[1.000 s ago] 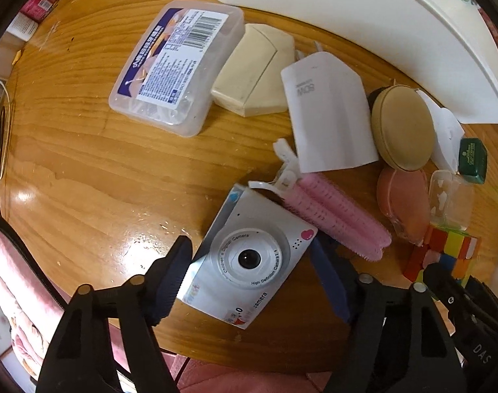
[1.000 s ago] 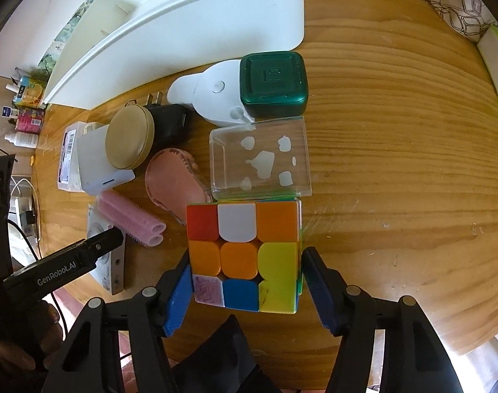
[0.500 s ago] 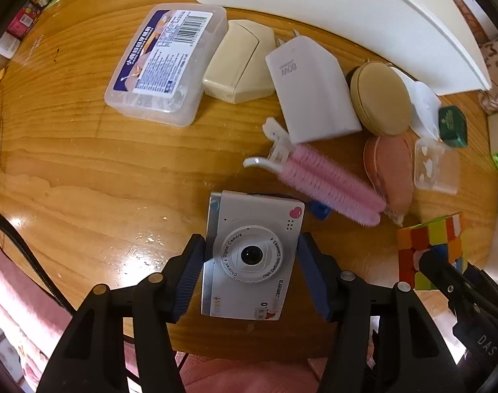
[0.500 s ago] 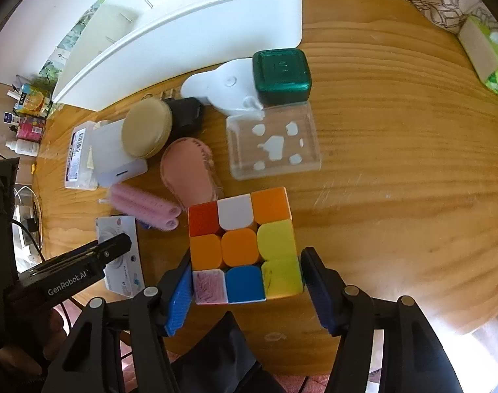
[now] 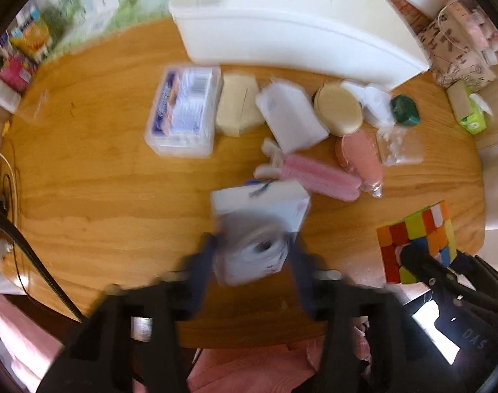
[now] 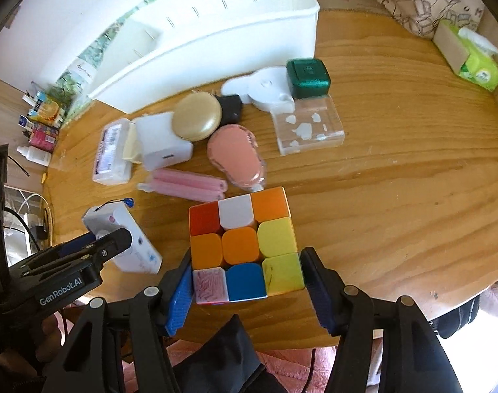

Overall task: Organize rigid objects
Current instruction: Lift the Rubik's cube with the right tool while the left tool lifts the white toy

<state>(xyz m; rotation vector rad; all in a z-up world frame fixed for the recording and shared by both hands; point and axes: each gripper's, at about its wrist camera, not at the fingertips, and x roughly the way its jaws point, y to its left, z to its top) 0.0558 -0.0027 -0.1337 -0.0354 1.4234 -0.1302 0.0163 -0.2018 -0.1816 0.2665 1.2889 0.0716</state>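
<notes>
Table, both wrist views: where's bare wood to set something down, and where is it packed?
Free: the wide stretch of table right of the clear box and cube, out to the tissue pack. Also the wood left of the labelled plastic case. Crowded: the cluster along the white bin, from that case to the green box.

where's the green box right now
In the right wrist view the green box sits on the table's far side, beside the white bin's corner, touching the clear case.
</notes>
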